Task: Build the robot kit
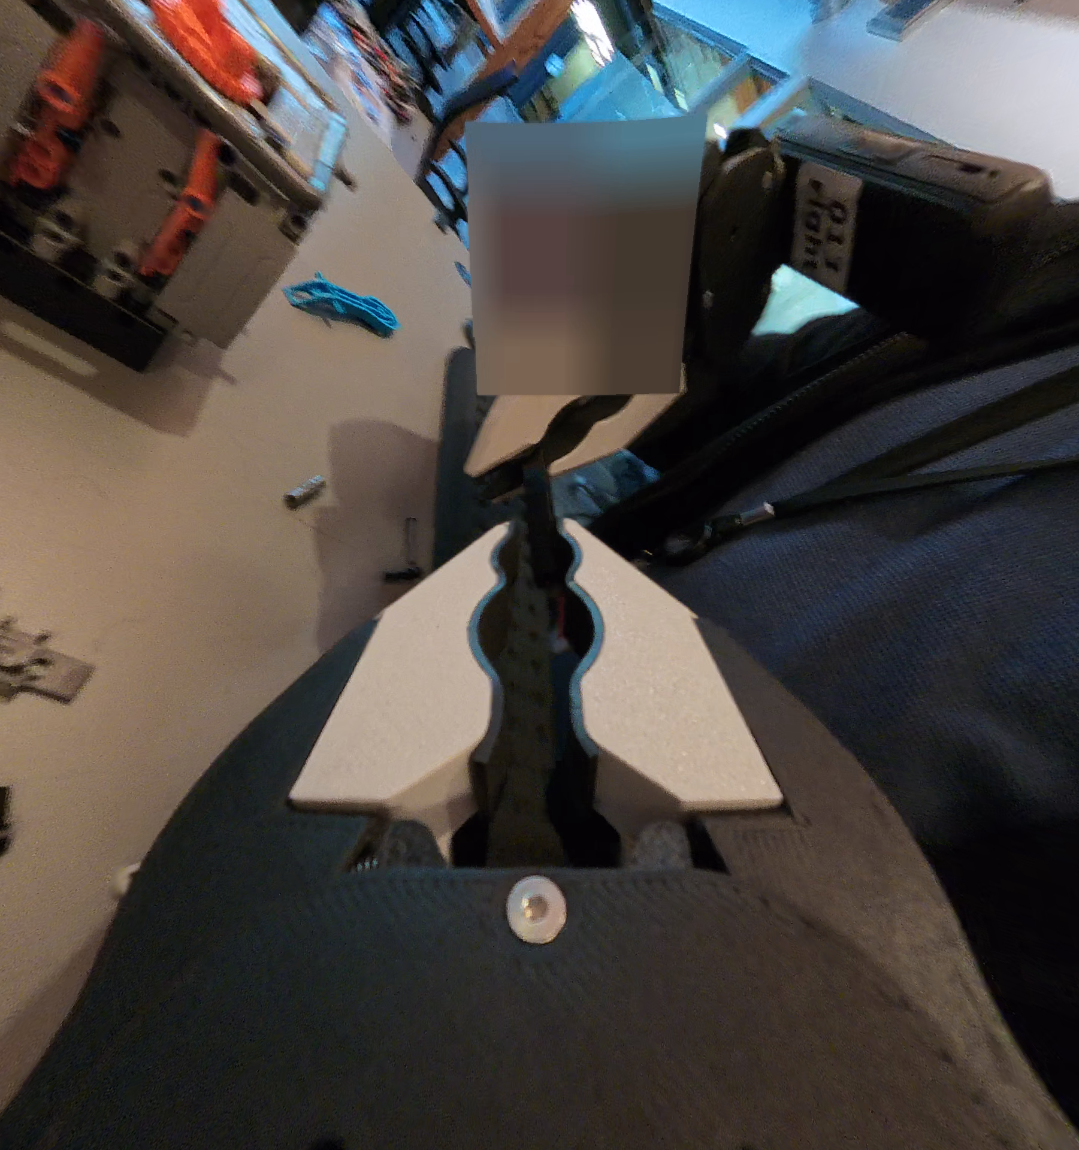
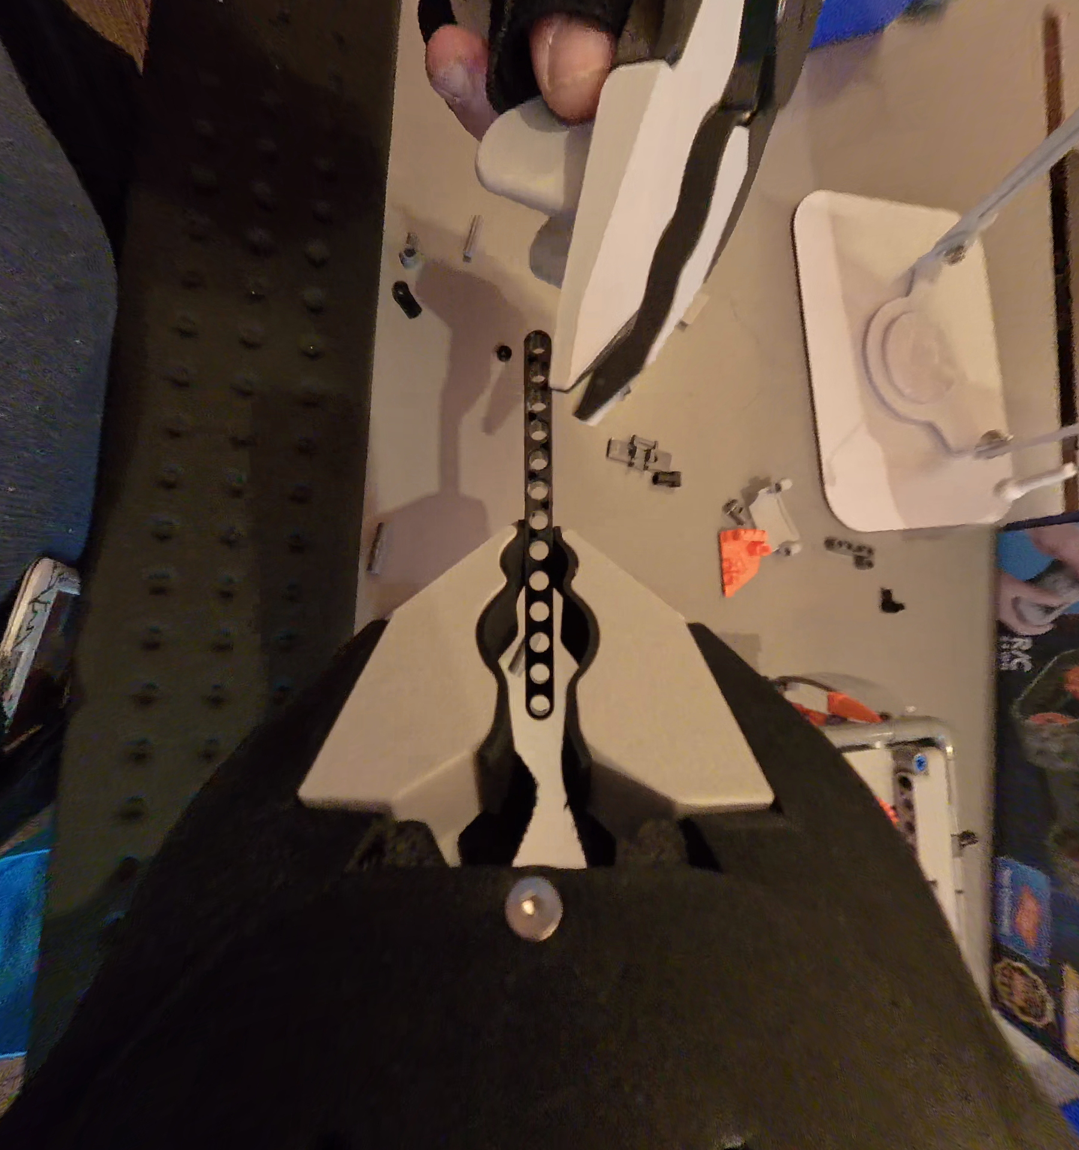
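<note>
Two grippers: both grasping one black holed strip [image 2: 538, 498].
Right gripper [image 2: 537, 535]: jaws clenched near strip's middle, steadying it.
Left gripper [image 2: 593, 389]: nipping strip's far end, above worktop [image 2: 729, 348].
White tray [image 2: 835, 348]: right of strip.

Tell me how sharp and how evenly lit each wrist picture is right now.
Left wrist view: motion blur smears the orange tools and blue cord; the left gripper stays sharp. Right wrist view: the black holed beam in the right gripper is crisp, with soft shadows on the table and stretched, dim edges.
</note>
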`<state>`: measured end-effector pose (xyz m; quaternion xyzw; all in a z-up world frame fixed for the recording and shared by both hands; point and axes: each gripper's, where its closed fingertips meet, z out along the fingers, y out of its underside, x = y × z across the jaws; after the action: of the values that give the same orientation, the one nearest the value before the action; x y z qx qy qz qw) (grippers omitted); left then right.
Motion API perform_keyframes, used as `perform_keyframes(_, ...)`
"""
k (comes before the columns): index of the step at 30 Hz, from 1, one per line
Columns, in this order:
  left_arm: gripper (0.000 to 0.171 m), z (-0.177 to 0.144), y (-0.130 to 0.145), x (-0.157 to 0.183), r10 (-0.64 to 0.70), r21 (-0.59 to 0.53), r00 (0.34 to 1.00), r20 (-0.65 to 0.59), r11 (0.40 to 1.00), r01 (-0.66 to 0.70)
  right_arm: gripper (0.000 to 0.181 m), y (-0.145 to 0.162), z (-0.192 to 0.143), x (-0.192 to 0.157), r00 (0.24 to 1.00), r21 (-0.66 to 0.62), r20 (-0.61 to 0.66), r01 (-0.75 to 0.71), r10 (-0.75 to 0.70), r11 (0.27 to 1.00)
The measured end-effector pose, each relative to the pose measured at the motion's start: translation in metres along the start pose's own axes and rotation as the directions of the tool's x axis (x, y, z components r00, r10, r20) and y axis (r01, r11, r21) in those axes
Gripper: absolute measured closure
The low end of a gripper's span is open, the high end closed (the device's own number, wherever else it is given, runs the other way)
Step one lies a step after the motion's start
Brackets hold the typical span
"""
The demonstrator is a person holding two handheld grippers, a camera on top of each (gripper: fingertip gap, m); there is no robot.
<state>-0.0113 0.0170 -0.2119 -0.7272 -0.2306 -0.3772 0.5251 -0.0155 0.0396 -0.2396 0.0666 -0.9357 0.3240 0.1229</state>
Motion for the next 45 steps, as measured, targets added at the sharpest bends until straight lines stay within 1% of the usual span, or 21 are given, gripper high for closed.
perform_keyframes(2, 0.145, -0.001, -0.005, -0.008, 0.026, 0.030, 0.998, 0.059, 0.999, -0.027, 0.178, 0.003, 0.001, -0.001, 0.998, 0.002, 0.032, -0.052, 0.052, 0.999)
perform_keyframes(4, 0.142, -0.002, -0.008, -0.010, 0.092, 0.041, 0.989, 0.114, 0.994, -0.098, 0.177, 0.006, 0.002, -0.001, 0.992, -0.001, 0.056, -0.112, 0.112, 0.994)
perform_keyframes(6, 0.138, -0.002, -0.006, -0.014, 0.192, 0.013, 0.963, 0.190, 0.980, -0.198, 0.178, 0.006, 0.003, -0.002, 0.982, 0.006, 0.097, -0.162, 0.161, 0.987)
perform_keyframes(7, 0.139, -0.002, -0.007, -0.016, 0.250, 0.003, 0.937, 0.243, 0.966, -0.259, 0.178, 0.007, 0.004, -0.002, 0.976, 0.008, 0.111, -0.189, 0.187, 0.982)
perform_keyframes(11, 0.140, 0.002, -0.007, -0.016, 0.398, -0.051, 0.854, 0.335, 0.913, -0.405, 0.177, 0.013, 0.011, -0.005, 0.951, -0.030, 0.180, -0.251, 0.253, 0.967)
perform_keyframes(14, 0.155, 0.008, 0.002, -0.022, 0.501, -0.170, 0.775, 0.385, 0.864, -0.474, 0.177, 0.011, 0.014, -0.008, 0.928, -0.025, 0.234, -0.292, 0.290, 0.956)
perform_keyframes(15, 0.163, 0.010, 0.005, -0.022, 0.521, -0.194, 0.766, 0.375, 0.853, -0.485, 0.177, 0.012, 0.015, -0.009, 0.922, -0.036, 0.247, -0.299, 0.299, 0.953)
perform_keyframes(18, 0.164, 0.012, 0.009, -0.027, 0.536, -0.225, 0.745, 0.396, 0.844, -0.488, 0.177, 0.016, 0.018, -0.010, 0.903, -0.052, 0.284, -0.322, 0.323, 0.945)
perform_keyframes(20, 0.165, 0.013, 0.010, -0.029, 0.518, -0.210, 0.754, 0.404, 0.855, -0.475, 0.176, 0.017, 0.020, -0.010, 0.889, -0.053, 0.300, -0.348, 0.347, 0.936)
perform_keyframes(22, 0.166, 0.013, 0.013, -0.031, 0.478, -0.187, 0.786, 0.391, 0.878, -0.440, 0.172, 0.018, 0.021, -0.005, 0.884, -0.047, 0.285, -0.375, 0.372, 0.926)
perform_keyframes(25, 0.166, 0.009, 0.015, -0.037, 0.392, -0.146, 0.833, 0.390, 0.920, -0.365, 0.149, 0.016, 0.018, 0.006, 0.906, 0.015, 0.208, -0.381, 0.370, 0.924)
perform_keyframes(27, 0.166, 0.007, 0.012, -0.036, 0.316, -0.079, 0.880, 0.356, 0.948, -0.308, 0.149, 0.019, 0.015, 0.011, 0.942, 0.045, 0.119, -0.321, 0.314, 0.946)
perform_keyframes(30, 0.166, 0.007, 0.013, -0.035, 0.190, -0.018, 0.941, 0.279, 0.981, -0.193, 0.155, 0.021, 0.014, 0.012, 0.990, 0.041, -0.029, -0.140, 0.141, 0.989)
perform_keyframes(31, 0.166, 0.007, 0.011, -0.034, 0.166, 0.008, 0.951, 0.262, 0.985, -0.174, 0.155, 0.021, 0.015, 0.013, 0.993, 0.026, -0.085, -0.080, 0.082, 0.996)
perform_keyframes(33, 0.166, 0.009, 0.012, -0.033, 0.108, 0.020, 0.971, 0.215, 0.993, -0.115, 0.168, 0.021, 0.017, 0.013, 0.987, -0.014, -0.160, 0.009, -0.011, 1.000)
perform_keyframes(35, 0.167, 0.009, 0.014, -0.038, 0.116, 0.003, 0.965, 0.235, 0.993, -0.120, 0.171, 0.020, 0.021, 0.011, 0.984, -0.026, -0.173, 0.029, -0.033, 0.999)
perform_keyframes(37, 0.166, 0.009, 0.020, -0.043, 0.186, -0.067, 0.937, 0.295, 0.982, -0.174, 0.168, 0.021, 0.024, 0.006, 0.993, -0.013, -0.114, -0.043, 0.042, 0.999)
perform_keyframes(39, 0.166, 0.007, 0.026, -0.048, 0.264, -0.145, 0.898, 0.351, 0.963, -0.227, 0.163, 0.024, 0.028, -0.002, 0.990, -0.012, -0.011, -0.143, 0.143, 0.990)
perform_keyframes(42, 0.166, -0.001, 0.040, -0.064, 0.417, -0.314, 0.788, 0.452, 0.902, -0.297, 0.168, 0.031, 0.033, -0.004, 0.976, -0.025, 0.045, -0.214, 0.215, 0.977)
perform_keyframes(43, 0.166, -0.001, 0.043, -0.066, 0.446, -0.345, 0.768, 0.460, 0.887, -0.308, 0.164, 0.033, 0.034, -0.004, 0.972, -0.032, 0.053, -0.227, 0.229, 0.973)
perform_keyframes(45, 0.166, -0.007, 0.045, -0.075, 0.504, -0.399, 0.695, 0.513, 0.857, -0.327, 0.159, 0.037, 0.036, -0.002, 0.967, -0.042, 0.058, -0.247, 0.250, 0.968)
